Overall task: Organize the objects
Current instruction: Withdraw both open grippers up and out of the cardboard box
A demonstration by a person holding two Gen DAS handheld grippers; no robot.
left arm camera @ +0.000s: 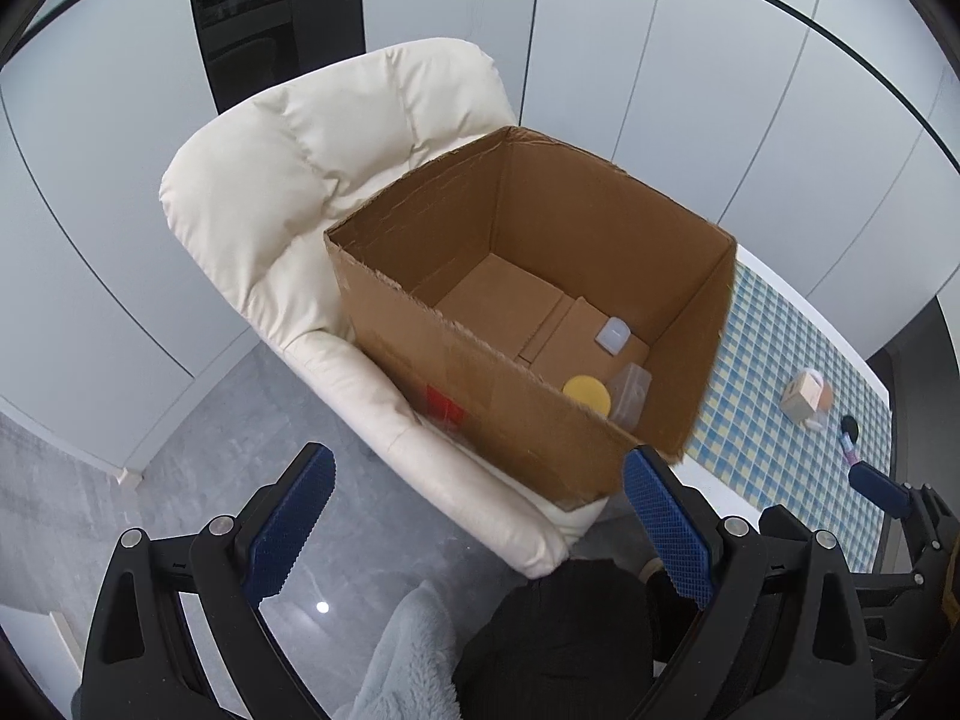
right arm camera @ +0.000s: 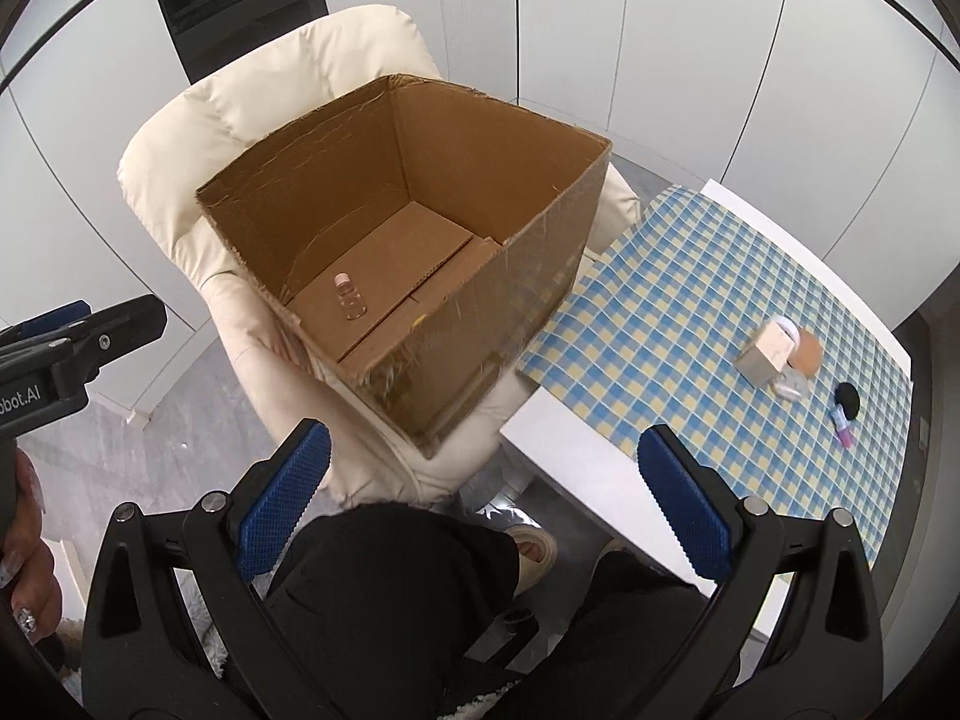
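The cardboard box (left arm camera: 540,312) on the armchair (left arm camera: 288,180) already holds a yellow lid (left arm camera: 586,394), clear containers and a small bottle (right arm camera: 350,299). A wooden block (right arm camera: 765,357) and small items remain on the bench (right arm camera: 690,300). Both grippers' fingers (right arm camera: 285,504) are spread, empty.

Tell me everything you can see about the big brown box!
The cardboard box is plain brown, open on top, its rim torn and ragged. A red mark shows on its outer wall. It sits upright on the seat of a cream padded armchair, beside a table with a blue checked cloth. Inside lie a yellow round lid, a clear container, a pale cap and a small clear bottle. Neither tool touches it.
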